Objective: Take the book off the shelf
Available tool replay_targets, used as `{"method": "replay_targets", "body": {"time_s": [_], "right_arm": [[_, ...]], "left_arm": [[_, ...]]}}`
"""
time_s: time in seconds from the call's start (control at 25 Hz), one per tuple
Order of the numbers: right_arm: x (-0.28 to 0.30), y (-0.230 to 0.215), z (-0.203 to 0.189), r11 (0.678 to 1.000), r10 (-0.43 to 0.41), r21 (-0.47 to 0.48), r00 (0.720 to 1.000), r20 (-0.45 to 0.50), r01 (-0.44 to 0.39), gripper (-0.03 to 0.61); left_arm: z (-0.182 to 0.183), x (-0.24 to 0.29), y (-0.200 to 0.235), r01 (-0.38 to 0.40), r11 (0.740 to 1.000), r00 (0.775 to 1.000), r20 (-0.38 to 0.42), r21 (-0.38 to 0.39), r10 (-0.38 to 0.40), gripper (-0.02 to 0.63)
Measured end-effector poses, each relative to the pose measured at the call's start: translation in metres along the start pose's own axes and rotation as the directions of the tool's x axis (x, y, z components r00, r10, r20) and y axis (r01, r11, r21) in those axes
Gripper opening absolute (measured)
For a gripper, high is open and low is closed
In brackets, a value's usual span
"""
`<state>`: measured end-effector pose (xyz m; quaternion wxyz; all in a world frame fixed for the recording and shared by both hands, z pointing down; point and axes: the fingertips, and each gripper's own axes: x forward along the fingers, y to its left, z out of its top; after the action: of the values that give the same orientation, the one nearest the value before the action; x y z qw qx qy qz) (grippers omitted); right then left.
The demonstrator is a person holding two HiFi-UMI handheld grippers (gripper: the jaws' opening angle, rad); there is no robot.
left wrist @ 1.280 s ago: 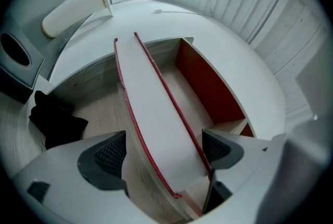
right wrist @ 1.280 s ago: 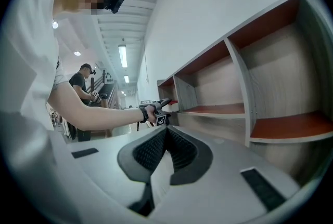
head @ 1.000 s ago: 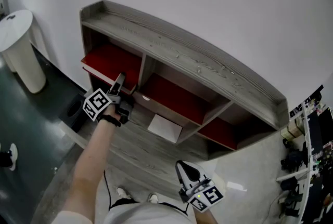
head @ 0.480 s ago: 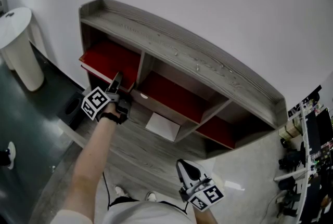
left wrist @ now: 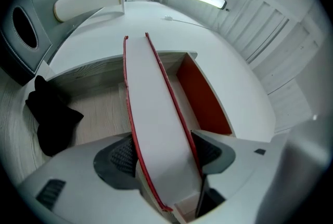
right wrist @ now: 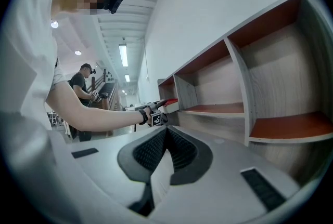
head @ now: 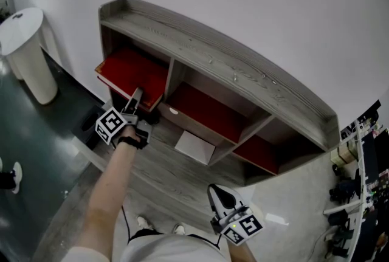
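close to the body, the right gripper (right wrist: 165, 137) is hanging idle, its fingers pressed together on nothing. further out, the left gripper (left wrist: 165, 151) is reaching into the left compartment of the shelf (head: 206, 57). its fingers have just been closing and are now pinching the front edge of the red book (left wrist: 151, 98), which is lying flat there. the grasp looks made, so pulling it out is likely coming next.

No text, label, brand, number or sign can be read on anything here.
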<state>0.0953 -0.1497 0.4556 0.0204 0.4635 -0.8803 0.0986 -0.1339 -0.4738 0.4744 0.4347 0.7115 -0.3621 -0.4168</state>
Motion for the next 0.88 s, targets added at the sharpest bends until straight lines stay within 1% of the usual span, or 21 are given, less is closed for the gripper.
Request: {"method": "replay_targets", "body": {"time_s": [0.08, 0.2, 0.32, 0.48, 0.72, 0.8, 0.88], "right_arm": [[0.000, 0.000, -0.001, 1.000, 0.002, 0.000, 1.000, -0.001, -0.002, 0.023], [-0.001, 0.000, 0.000, 1.000, 0.003, 0.001, 1.000, 0.000, -0.003, 0.023], [-0.003, -0.001, 0.000, 1.000, 0.000, 0.003, 1.000, 0.002, 0.000, 0.023], [-0.008, -0.004, 0.000, 1.000, -0.015, 0.005, 1.000, 0.001, 0.015, 0.023], [-0.012, -0.006, 0.000, 1.000, -0.028, 0.005, 1.000, 0.008, 0.028, 0.023], [-0.014, -0.006, 0.001, 1.000, -0.030, 0.004, 0.999, 0.011, 0.030, 0.023], [-0.015, -0.006, 0.002, 0.999, -0.032, 0.006, 0.999, 0.015, 0.032, 0.023]], "left_arm": [[0.001, -0.002, -0.001, 0.015, 1.000, 1.000, 0.000, 0.008, -0.015, 0.310], [0.001, -0.004, 0.000, 0.029, 0.999, 1.000, -0.002, -0.021, -0.030, 0.310], [0.002, -0.004, 0.001, 0.042, 0.999, 0.999, 0.008, -0.026, -0.042, 0.311], [0.001, -0.003, 0.003, 0.038, 0.999, 0.999, 0.002, -0.028, -0.038, 0.310], [0.006, -0.002, 0.004, 0.030, 0.999, 0.998, 0.050, -0.040, -0.028, 0.305], [0.009, -0.002, 0.005, 0.029, 0.998, 0.997, 0.072, -0.063, -0.025, 0.299], [0.013, -0.002, 0.002, 0.046, 0.996, 0.995, 0.091, -0.081, -0.038, 0.291]]}}
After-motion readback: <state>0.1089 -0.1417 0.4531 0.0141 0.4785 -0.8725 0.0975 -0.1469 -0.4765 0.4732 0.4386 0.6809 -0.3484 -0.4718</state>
